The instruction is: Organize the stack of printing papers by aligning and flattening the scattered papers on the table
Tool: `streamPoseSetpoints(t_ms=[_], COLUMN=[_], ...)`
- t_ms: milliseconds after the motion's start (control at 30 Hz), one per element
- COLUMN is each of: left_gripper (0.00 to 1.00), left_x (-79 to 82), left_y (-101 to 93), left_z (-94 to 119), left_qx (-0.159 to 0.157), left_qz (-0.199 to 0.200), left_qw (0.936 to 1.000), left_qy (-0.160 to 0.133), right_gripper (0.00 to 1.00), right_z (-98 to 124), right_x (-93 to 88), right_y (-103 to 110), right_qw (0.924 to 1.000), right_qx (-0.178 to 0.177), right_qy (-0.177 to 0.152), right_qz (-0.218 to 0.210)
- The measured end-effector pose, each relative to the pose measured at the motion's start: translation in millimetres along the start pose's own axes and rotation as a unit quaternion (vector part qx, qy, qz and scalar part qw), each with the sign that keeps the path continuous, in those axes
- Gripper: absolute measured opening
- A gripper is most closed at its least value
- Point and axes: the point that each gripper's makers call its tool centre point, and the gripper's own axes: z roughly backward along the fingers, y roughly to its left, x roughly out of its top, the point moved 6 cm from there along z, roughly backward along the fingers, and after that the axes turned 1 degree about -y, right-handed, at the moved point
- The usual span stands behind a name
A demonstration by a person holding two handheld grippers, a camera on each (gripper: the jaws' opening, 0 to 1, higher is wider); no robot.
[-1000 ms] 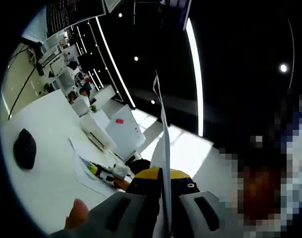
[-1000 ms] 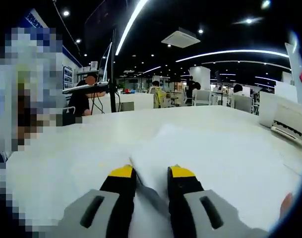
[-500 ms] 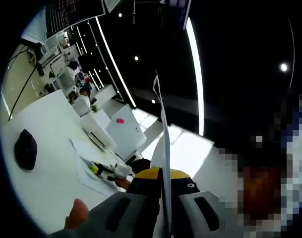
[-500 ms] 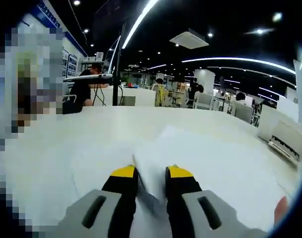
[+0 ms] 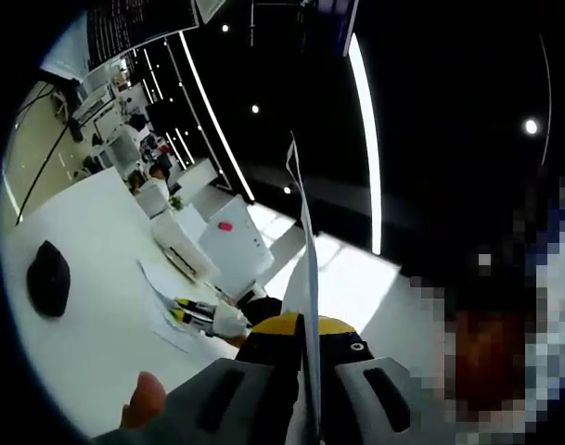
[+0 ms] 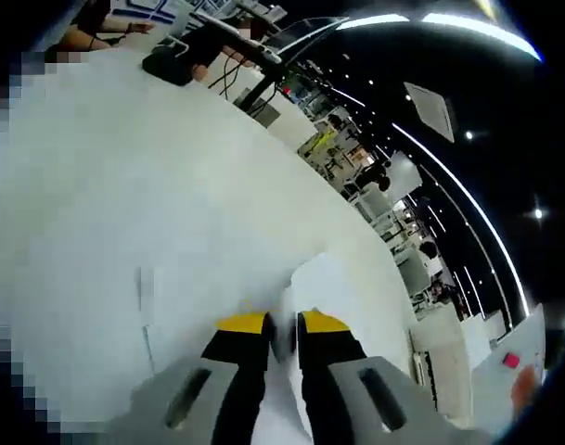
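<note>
A: How are the two tools posed?

B: In the left gripper view, the left hand-held gripper [image 5: 308, 326] points up and away from the tabletop [image 5: 87, 306], its yellow-tipped jaws pressed together on a sheet of paper [image 5: 303, 241] seen edge-on, rising between them toward the dark ceiling. In the right gripper view, the right hand-held gripper [image 6: 283, 326] is rolled well over, so the tabletop [image 6: 124, 185] runs diagonally; its jaws are nearly closed, pinching the near edge of the white paper stack [image 6: 333, 283] that lies on the surface ahead.

A: Anything different from a moment back?

B: The left view is as it was half a second ago, same tilt, same sheet clamped. The right view has swung hard: before, the tabletop sat level with the room behind it; now everything is slanted, which is the camera turning with the hand. In the left view the other gripper [image 5: 208, 315] has come in further over the loose sheets [image 5: 157, 297].

A: What else is around?

B: In the left view, a black mouse [image 5: 48, 278] lies on the tabletop, well apart from the sheets, a white printer [image 5: 185, 246] stands beyond them, and a fingertip [image 5: 145, 397] shows at the lower edge. Nothing lies over the stack where the right jaws grip it. Other desks and people sit far back.
</note>
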Motion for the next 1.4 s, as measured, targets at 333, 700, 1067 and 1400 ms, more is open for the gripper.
streamPoseSetpoints(t_ms=[333,700,1067,1400], left_gripper=[0.06,0.06,0.06,0.06], left_x=[-0.7,-7.1,1.4,-8.5], left_y=[4.9,3.2,8.6,6.3], left_z=[0,-8,-4,-8], left_qx=[-0.003,-0.007,0.001,0.001], left_qz=[0.005,0.007,0.006,0.006], left_qw=[1.0000,0.9999,1.0000,1.0000], left_qy=[-0.002,0.000,-0.001,0.003], right_gripper=[0.26,0.26,0.00,0.00], right_z=[24,30,7,14], right_x=[-20.6,-34.4,-50.1,-48.3], right_y=[-6,-23,-5,-10], right_qw=[0.9951,0.9840,0.9886,0.9899], right_qx=[-0.022,-0.078,-0.061,-0.083], right_qy=[0.039,0.067,0.076,0.075], right_qz=[0.088,0.145,0.115,0.086])
